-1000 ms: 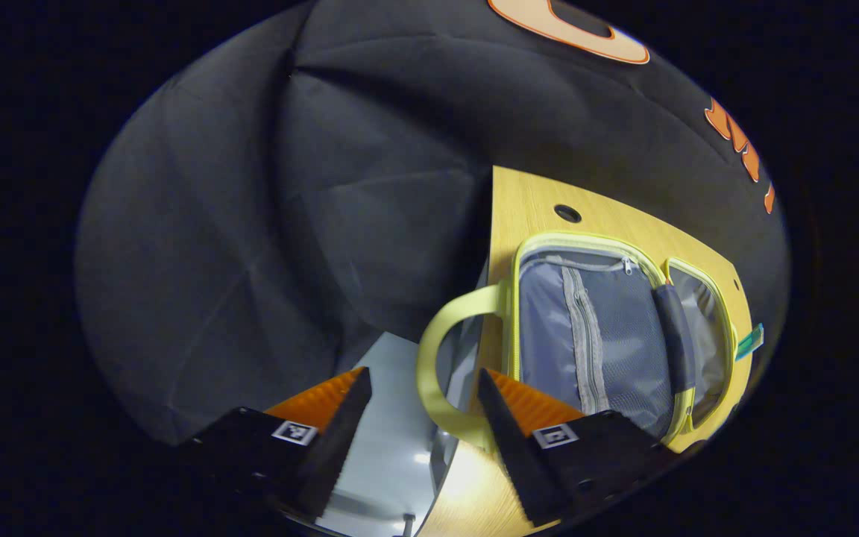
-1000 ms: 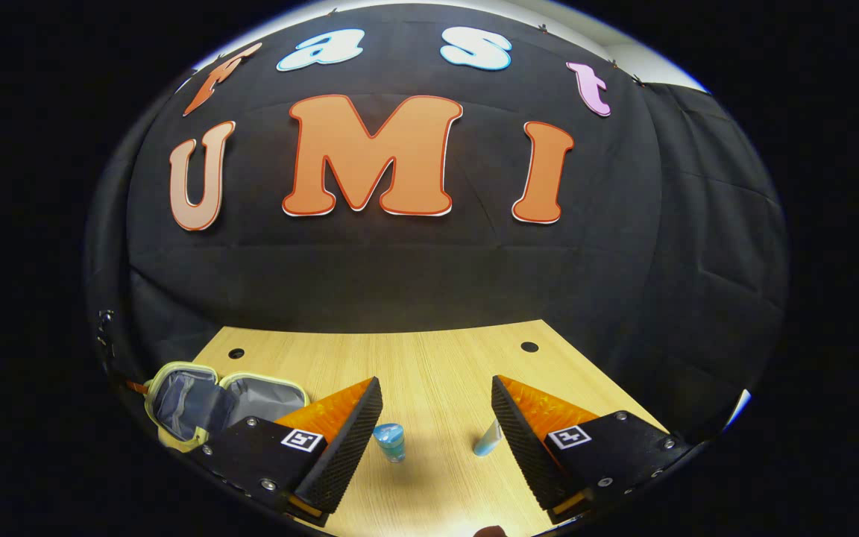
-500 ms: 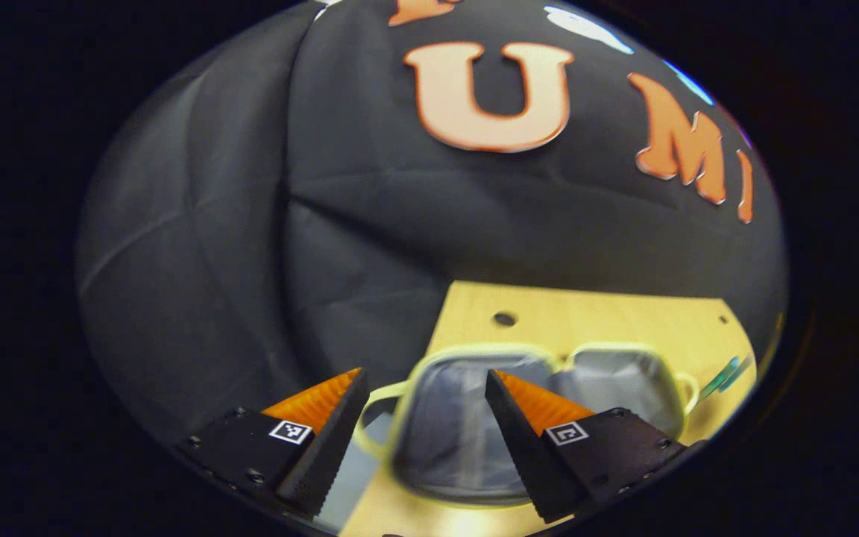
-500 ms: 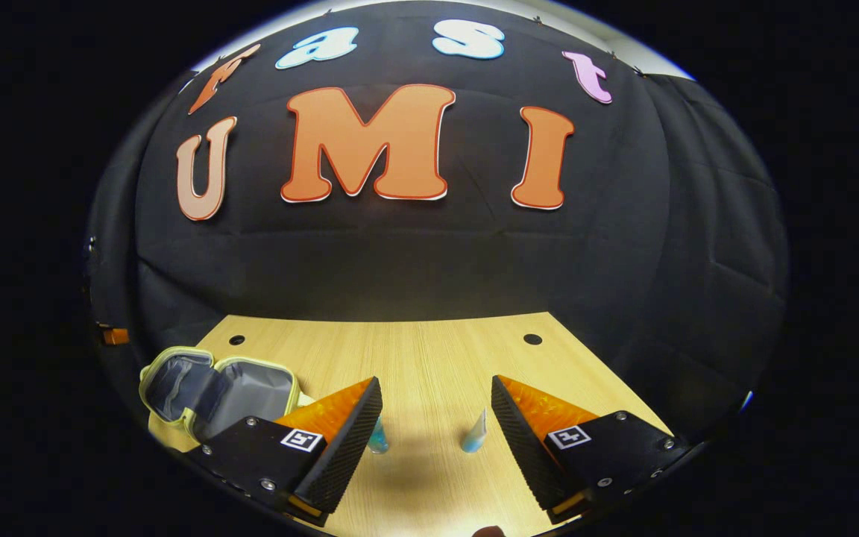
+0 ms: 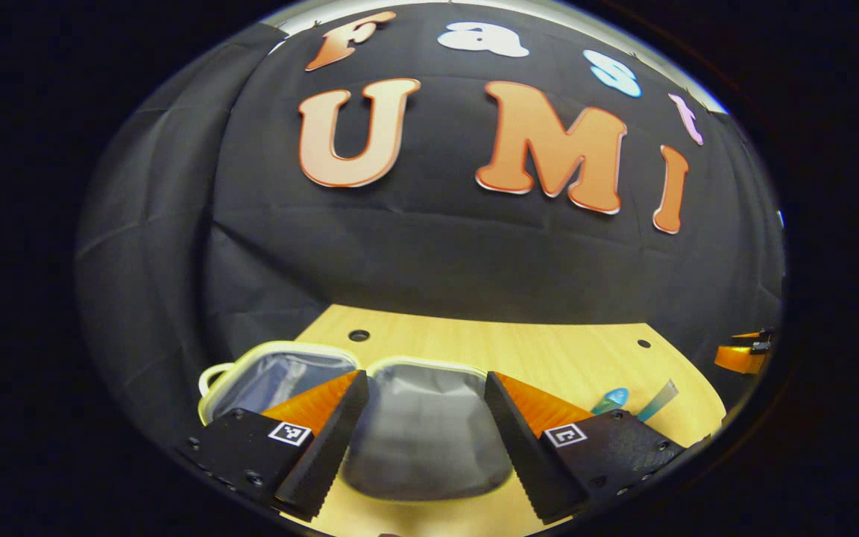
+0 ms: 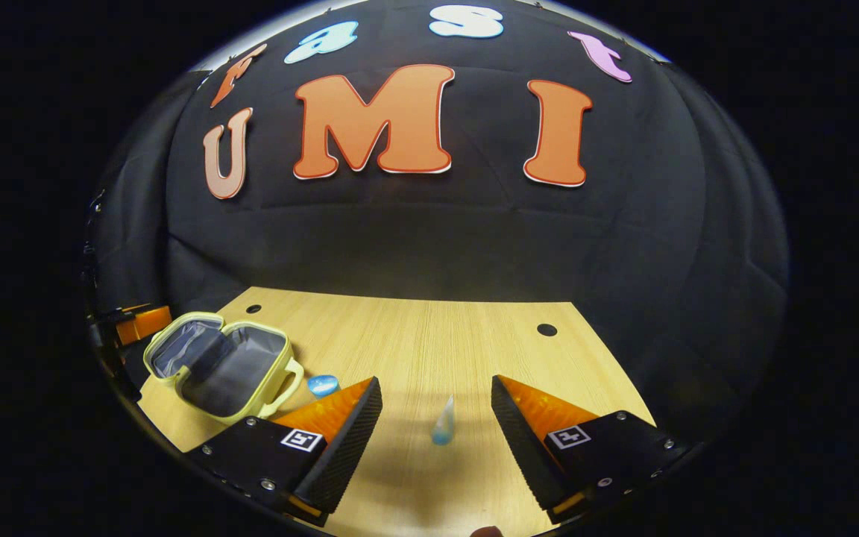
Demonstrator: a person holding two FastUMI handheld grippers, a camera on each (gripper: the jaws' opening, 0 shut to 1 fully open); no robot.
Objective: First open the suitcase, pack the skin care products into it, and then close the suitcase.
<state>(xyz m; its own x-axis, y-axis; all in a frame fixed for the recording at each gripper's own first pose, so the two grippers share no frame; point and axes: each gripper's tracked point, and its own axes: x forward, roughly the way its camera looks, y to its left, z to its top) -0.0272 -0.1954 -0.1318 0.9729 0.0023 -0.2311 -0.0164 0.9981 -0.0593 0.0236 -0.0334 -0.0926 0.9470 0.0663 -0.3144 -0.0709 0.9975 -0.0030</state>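
Note:
The small suitcase (image 5: 429, 440) lies open on the wooden table (image 5: 549, 354); it has a pale yellow-green rim and grey lining. My left gripper (image 5: 426, 375) hovers open just in front of it, with the nearer half between its fingers. In the right gripper view the suitcase (image 6: 224, 365) sits at the left with its handle toward a blue jar (image 6: 323, 385). A slim blue tube (image 6: 444, 423) lies on the table just ahead of my open right gripper (image 6: 436, 380), between its two fingers and untouched. The jar (image 5: 610, 400) and tube (image 5: 657, 400) also lie to the right of the suitcase.
The table (image 6: 414, 335) has small round holes (image 6: 546, 329) near its back corners. The black booth wall rises right behind it. The other gripper (image 6: 139, 324) shows at the far left edge beside the suitcase.
The left gripper swung from the suitcase handle at the table's side edge round to face the open suitcase. The right gripper shifted so the tube now lies centred between its fingers.

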